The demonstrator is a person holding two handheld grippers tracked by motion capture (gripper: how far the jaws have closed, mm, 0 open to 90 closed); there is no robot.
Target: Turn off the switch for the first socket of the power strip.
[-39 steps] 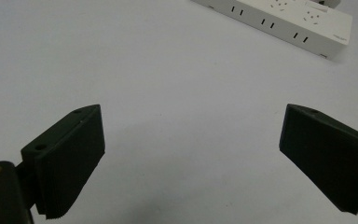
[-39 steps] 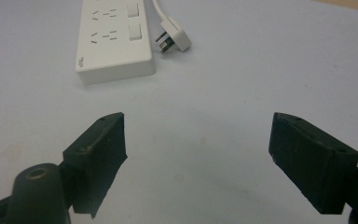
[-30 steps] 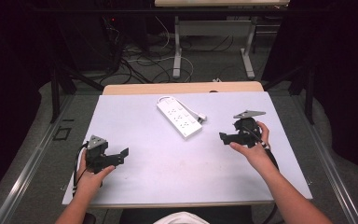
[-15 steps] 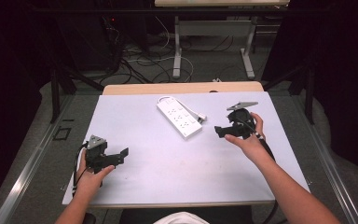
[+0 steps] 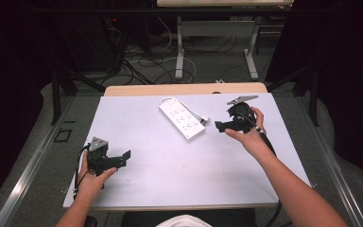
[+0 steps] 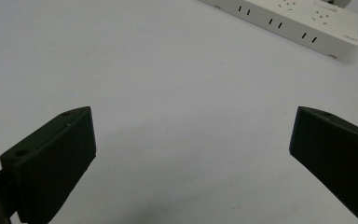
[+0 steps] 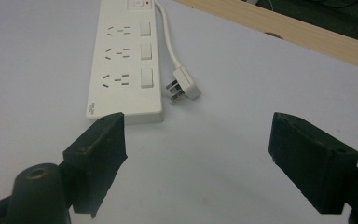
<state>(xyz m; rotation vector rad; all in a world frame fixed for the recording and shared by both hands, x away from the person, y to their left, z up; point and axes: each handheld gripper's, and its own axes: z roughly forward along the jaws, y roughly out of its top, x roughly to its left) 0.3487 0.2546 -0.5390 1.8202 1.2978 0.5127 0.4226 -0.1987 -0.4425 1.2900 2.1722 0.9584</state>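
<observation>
Nearest, by the table's [image 5: 179, 189] front-left corner, we log the left gripper [image 5: 123, 157], jaws spread wide over bare surface and holding nothing, well apart from everything else. Farther in, toward the right edge, we log the right gripper [image 5: 220, 126], jaws likewise wide and empty, hanging just short of the near end of the power strip [image 5: 181, 118]. In the right gripper view the strip [image 7: 123, 65] lies flat beyond the jaws, three sockets with switches in a row, its plug [image 7: 182, 88] loose on the surface just beside it, prongs turned toward the strip, and the cord [image 7: 168, 32] curving back to the far end. The strip sits near the middle of the far edge, askew to it. We judge the work barely begun: nothing is gripped, the strip and plug lie untouched; reaching, closing and whatever handling follows all remain.
</observation>
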